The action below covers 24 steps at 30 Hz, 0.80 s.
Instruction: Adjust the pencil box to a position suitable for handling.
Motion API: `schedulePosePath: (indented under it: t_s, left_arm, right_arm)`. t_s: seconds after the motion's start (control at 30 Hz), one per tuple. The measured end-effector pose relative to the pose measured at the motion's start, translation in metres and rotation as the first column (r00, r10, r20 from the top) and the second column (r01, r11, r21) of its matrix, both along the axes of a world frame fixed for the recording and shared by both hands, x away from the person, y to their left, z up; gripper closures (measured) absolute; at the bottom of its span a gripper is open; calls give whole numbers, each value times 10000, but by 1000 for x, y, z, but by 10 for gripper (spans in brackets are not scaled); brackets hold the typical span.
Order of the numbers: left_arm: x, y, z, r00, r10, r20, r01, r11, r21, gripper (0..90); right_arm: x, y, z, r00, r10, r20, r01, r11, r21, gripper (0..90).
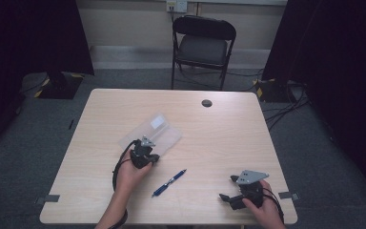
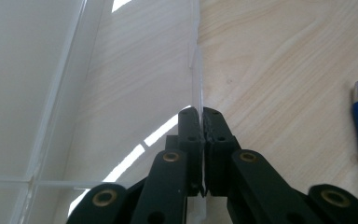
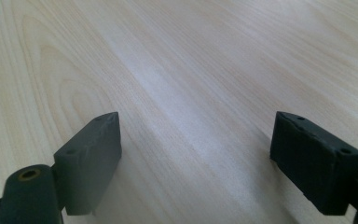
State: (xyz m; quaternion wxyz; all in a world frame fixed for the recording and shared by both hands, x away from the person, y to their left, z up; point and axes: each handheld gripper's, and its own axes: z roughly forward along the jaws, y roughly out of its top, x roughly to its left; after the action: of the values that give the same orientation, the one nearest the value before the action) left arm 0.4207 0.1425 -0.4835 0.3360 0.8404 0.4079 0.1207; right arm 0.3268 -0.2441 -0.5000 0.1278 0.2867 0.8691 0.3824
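Two grippers at a pale wooden table point(image 1: 219, 129), one clamped on a clear plastic case point(image 1: 151, 133).

The left gripper point(image 2: 200, 114) has its jaws pinched onto the case's thin near wall, which stands upright between the pads; the case lies left of the table's centre, and the wood grain shows through its walls, with no contents I can make out. A pale patch on its lid may be a label, too small to read. The right gripper point(image 1: 227, 187) rests near the front right edge, jaws spread wide over bare wood. A blue pen point(image 1: 169, 183) lies between the two hands, its printing illegible and its lower end cut off in the left gripper view.
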Motion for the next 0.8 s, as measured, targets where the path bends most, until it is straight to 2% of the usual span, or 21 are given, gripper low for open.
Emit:
schedulePosePath:
  t_s: [0.13, 0.17, 0.27, 0.3, 0.33, 0.37, 0.47, 0.53, 0.6, 0.7, 0.73, 0.8]
  left_arm:
    - [1, 2, -1, 10000, -17, 28, 17, 9999, -136, 873]
    - [1, 2, -1, 9999, 12, 103, -12, 10000, -32, 873]
    - [0, 3, -1, 10000, -46, -14, 46, 9999, -138, 872]
    - [-1, 2, -2, 9999, 57, 93, -55, 9997, -234, 871]
    - [-1, 4, -1, 10000, -76, 43, 76, 9999, -104, 870]
    - [-1, 5, -1, 9999, -104, -13, 104, 9997, -203, 868]
    - [-2, 6, 0, 10000, -78, 26, 78, 10000, 3, 862]
    - [-2, 6, 0, 10000, -69, 30, 69, 10000, -9, 853]
    - [-2, 8, 0, 9997, -250, 7, 250, 9997, -68, 822]
    - [-3, 7, -1, 9998, -189, 52, 190, 9997, -153, 751]
    - [-4, 6, 0, 9991, -407, 111, 409, 9990, -158, 718]
    - [-7, 3, 2, 9992, -344, 184, 351, 9986, -393, 685]
  right_arm:
    - [0, 0, 0, 10000, 14, -5, -14, 10000, 30, 156]
    - [0, 0, 0, 10000, 2, 0, -2, 10000, 0, 156]
    - [0, 0, 0, 10000, -1, 0, 1, 10000, -1, 156]
    - [0, 0, 0, 10000, 1, -2, -1, 10000, 2, 156]
    - [0, 0, 0, 10000, 9, 0, -9, 10000, 21, 156]
    - [0, 0, 0, 10000, 7, 0, -7, 10000, 21, 156]
    - [0, 0, 0, 10000, 14, -2, -14, 10000, 28, 156]
    - [0, 0, 0, 10000, -2, -1, 2, 10000, 2, 155]
    - [0, 0, 0, 10000, -1, 0, 1, 10000, 2, 156]
    - [0, 0, 0, 10000, -1, 2, 1, 10000, 1, 156]
    - [0, 0, 0, 10000, -3, -1, 3, 10000, 1, 156]
    - [0, 0, 0, 10000, -1, 1, 1, 10000, 1, 156]
